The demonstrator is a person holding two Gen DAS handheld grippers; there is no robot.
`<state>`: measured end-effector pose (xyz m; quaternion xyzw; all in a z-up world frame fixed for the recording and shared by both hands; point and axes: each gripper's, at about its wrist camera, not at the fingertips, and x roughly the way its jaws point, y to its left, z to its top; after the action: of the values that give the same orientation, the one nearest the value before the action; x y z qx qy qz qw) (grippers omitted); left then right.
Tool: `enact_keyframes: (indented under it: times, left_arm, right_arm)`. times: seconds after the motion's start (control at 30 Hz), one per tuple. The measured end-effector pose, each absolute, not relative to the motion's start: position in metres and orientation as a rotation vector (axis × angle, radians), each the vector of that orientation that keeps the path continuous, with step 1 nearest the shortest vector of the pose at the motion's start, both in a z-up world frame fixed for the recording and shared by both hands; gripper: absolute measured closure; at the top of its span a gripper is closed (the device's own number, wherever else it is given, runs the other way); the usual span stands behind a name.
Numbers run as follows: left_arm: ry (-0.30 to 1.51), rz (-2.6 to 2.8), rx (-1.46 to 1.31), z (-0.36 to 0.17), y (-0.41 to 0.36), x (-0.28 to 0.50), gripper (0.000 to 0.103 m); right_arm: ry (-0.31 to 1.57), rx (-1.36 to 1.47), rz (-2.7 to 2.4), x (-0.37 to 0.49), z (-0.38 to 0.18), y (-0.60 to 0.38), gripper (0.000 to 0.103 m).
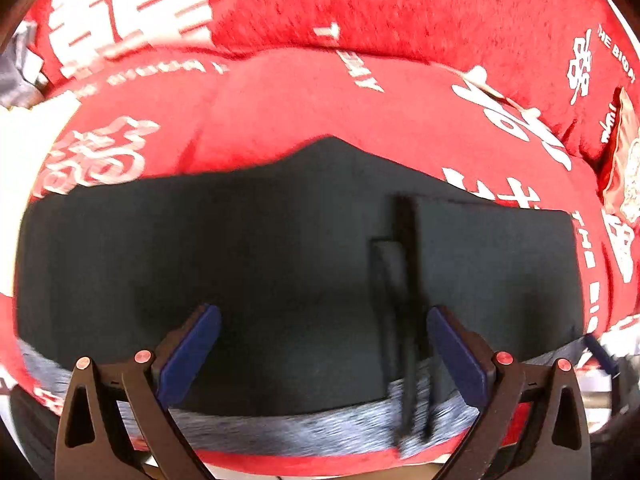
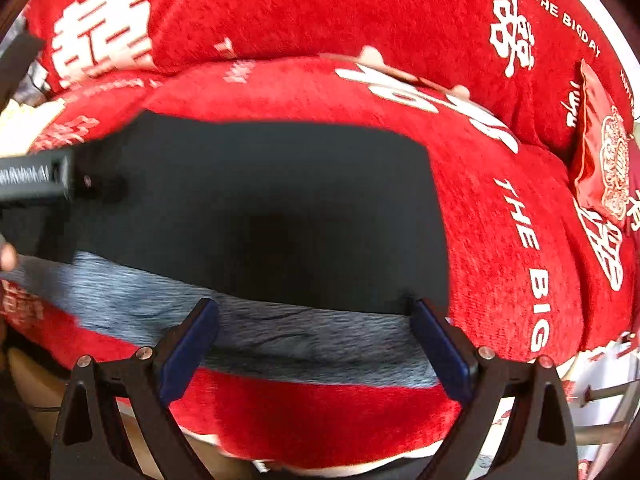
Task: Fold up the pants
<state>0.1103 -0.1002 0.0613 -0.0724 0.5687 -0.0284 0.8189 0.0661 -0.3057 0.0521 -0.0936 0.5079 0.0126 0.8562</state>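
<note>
Left wrist view: dark pants (image 1: 240, 248) lie folded flat on a red sofa cover (image 1: 320, 92) with white lettering, filling the centre from 9 to 3 o'clock. Grey fleecy lining (image 1: 280, 428) shows along the near edge at 6 o'clock. A dark strap-like strip (image 1: 406, 280) runs toward 6 o'clock at right of centre; cannot tell what it is.

Left gripper (image 1: 324, 344) fingers (image 1: 192, 348) spread wide, nothing between them, hovering over the near edge, pointing steeply down.

Right wrist view: same pants (image 2: 260, 208), right edge at 3 o'clock, grey lining band (image 2: 280, 336) at 6. Right gripper (image 2: 316, 340) fingers (image 2: 440, 348) released and wide, nothing gripped, over the lining edge, also pitched steeply down. The left gripper's body sits at 9 o'clock with a fingertip of the person's hand (image 2: 7, 256) at the frame edge. Red cushion (image 2: 600, 152) at 3 o'clock.

Handling, my read: soft, limp, fairly thick fleece-lined fabric, light, not fragile, not slippery on this pile cover. Layers will slide apart if pinched singly. Best hold looks like the near corners of the lining edge, both layers in each pinch.
</note>
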Motion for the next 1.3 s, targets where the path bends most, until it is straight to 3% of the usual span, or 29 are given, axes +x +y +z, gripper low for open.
enact_keyframes:
  times: [0.23, 0.43, 0.57, 0.87, 1.07, 1.3]
  left_arm:
    - [1.218, 0.083, -0.127, 0.052, -0.041, 0.095, 0.0]
    - [1.127, 0.209, -0.234, 0.069, 0.031, 0.069, 0.0]
    - [1.197, 0.295, -0.247, 0.04, 0.069, 0.07, 0.0]
    - [1.145, 0.31, -0.279, 0.035, 0.104, 0.046, 0.0]
    - [1.197, 0.24, -0.39, 0.018, 0.139, 0.043, 0.0]
    - [1.209, 0.007, -0.422, 0.014, 0.16, 0.031, 0.0]
  right_arm:
    - [1.159, -0.18, 0.124, 0.101, 0.024, -0.257, 0.005]
    - [1.048, -0.131, 0.181, 0.096, 0.049, -0.222, 0.005]
    - [1.113, -0.202, 0.238, 0.095, 0.027, -0.189, 0.005]
    - [1.046, -0.401, 0.36, 0.077, 0.033, -0.126, 0.004]
    - [1.177, -0.375, 0.429, 0.114, -0.003, -0.102, 0.003]
    - [1.1, -0.402, 0.615, 0.16, 0.02, -0.054, 0.0]
